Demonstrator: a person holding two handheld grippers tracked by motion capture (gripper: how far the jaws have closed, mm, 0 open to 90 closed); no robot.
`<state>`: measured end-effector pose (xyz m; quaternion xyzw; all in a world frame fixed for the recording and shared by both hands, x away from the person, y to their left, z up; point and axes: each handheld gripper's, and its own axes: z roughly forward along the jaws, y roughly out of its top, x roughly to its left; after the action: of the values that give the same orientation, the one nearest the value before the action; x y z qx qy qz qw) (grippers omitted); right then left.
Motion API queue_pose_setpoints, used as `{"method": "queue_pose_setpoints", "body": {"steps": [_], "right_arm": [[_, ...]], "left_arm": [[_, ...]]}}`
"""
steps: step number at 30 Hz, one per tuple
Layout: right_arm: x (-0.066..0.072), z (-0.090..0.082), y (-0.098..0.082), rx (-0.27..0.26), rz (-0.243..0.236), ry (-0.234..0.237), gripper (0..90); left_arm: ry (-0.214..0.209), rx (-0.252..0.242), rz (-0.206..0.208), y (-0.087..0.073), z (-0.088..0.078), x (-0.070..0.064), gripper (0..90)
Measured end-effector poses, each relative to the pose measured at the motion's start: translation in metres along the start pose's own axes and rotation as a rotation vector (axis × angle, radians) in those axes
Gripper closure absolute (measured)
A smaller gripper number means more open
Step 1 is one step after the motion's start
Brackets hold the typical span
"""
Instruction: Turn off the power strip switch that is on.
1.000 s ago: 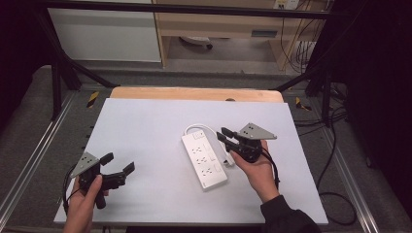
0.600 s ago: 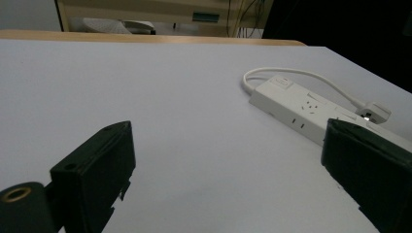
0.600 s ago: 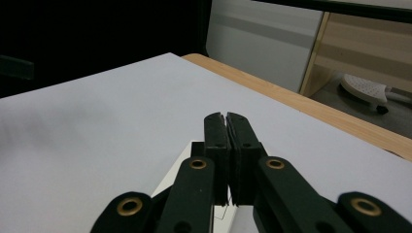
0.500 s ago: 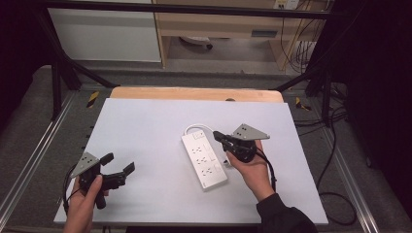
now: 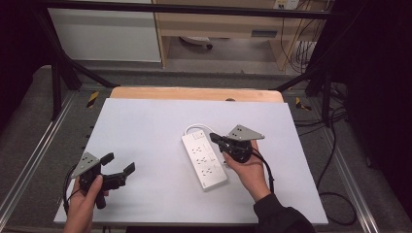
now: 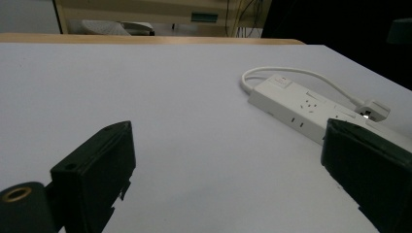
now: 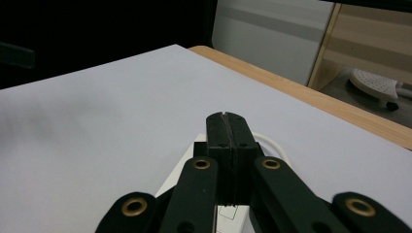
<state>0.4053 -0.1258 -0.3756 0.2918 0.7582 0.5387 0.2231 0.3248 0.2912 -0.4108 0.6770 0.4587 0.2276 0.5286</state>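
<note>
white power strip [image 5: 204, 158] lies near the middle of the pale worktop [image 5: 145, 126], its cord looping at the far end. right tool [image 5: 217, 141] hovers over the strip's right edge, jaws just clenched together with nothing between them. left tool [image 5: 118, 167] sits well apart at the near left, jaws released.

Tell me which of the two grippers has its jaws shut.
The right gripper, over the white power strip: its jaws meet with nothing between them. The left gripper has jaws spread wide apart.
</note>
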Motion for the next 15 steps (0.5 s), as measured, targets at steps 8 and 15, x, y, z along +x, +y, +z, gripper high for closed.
{"method": "queue_pose_setpoints", "body": {"steps": [8,15], "right_arm": [[0.002,0.008,-0.009,0.028,0.007,0.004,90.0],[0.0,0.013,-0.015,0.046,0.021,0.003,90.0]], "left_arm": [[-0.001,0.004,0.0,0.0,0.0,0.0,5.4],[-0.002,0.005,-0.001,0.0,0.001,0.0,5.5]]}}
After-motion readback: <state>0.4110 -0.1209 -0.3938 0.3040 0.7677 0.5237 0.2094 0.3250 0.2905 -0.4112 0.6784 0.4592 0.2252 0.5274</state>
